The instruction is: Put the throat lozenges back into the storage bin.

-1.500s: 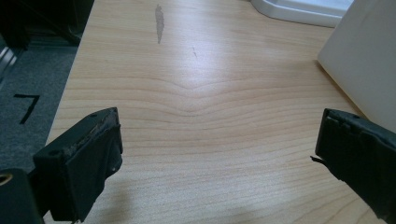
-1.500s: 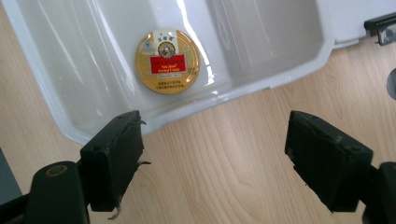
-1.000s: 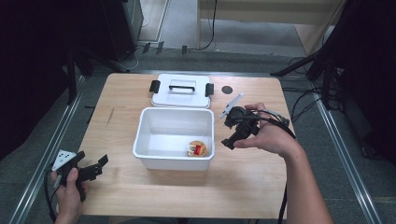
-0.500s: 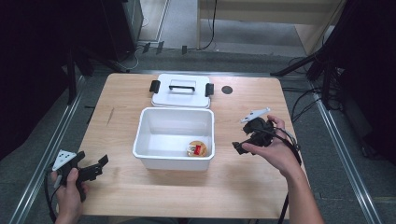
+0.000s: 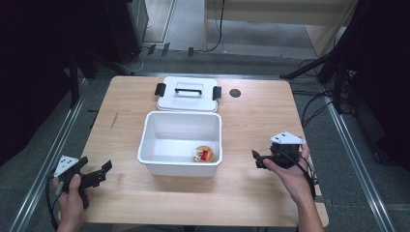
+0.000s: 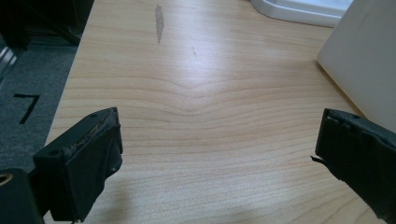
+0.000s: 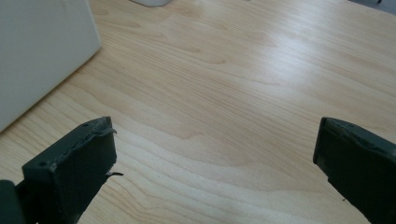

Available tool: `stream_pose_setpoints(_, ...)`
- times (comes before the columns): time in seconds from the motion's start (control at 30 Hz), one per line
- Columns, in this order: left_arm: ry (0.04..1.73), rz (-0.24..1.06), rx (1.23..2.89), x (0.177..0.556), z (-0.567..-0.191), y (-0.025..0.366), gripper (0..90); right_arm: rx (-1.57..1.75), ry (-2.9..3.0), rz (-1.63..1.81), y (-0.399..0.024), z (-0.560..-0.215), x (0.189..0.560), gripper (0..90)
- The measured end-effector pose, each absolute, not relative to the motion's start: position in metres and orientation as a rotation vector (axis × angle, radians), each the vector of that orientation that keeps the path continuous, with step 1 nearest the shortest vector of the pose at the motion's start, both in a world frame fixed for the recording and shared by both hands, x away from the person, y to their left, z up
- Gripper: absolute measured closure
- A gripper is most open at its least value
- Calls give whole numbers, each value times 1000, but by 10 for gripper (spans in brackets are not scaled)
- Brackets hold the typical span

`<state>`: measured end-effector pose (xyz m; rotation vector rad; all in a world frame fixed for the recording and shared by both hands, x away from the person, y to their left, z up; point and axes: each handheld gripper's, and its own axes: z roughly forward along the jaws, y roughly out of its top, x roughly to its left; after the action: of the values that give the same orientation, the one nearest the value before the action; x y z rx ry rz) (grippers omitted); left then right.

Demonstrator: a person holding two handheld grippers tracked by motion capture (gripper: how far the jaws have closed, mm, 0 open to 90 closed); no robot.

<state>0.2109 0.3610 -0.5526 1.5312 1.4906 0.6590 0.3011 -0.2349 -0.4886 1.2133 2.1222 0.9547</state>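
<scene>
A white plastic storage bin (image 5: 180, 143) stands open in the middle of the wooden tabletop (image 5: 251, 121), and its lid (image 5: 186, 95), with a black handle (image 5: 188, 88) and two black latches, lies flat just behind it, touching or nearly touching the far rim. A small round item with a red part (image 5: 204, 153) lies on the bin's floor near the front right corner; what it is cannot be told.

The left gripper (image 5: 92, 175) is held low at the front left corner, jaws wide apart over bare wood. The right gripper (image 5: 263, 159) is held right of the bin, jaws likewise apart and empty.

The lid is judged light, rigid and smooth, so its flat face would likely slip. The raised handle is judged the surest hold, taken across its bar. The bin itself looks stiff but thin-walled, best gripped at the rim.
</scene>
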Motion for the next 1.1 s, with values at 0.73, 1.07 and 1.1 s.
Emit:
stream_pose_setpoints(0.73,1492,659,1527,211,-553,361,13,1345,1945,1050,-298,-533,256,0)
stream_pose_setpoints(1.07,1494,660,1522,211,-553,361,13,1390,1892,1047,-329,-539,233,0)
stream_pose_setpoints(1.1,1494,660,1522,211,-553,361,13,1390,1887,1047,-331,-539,231,0)
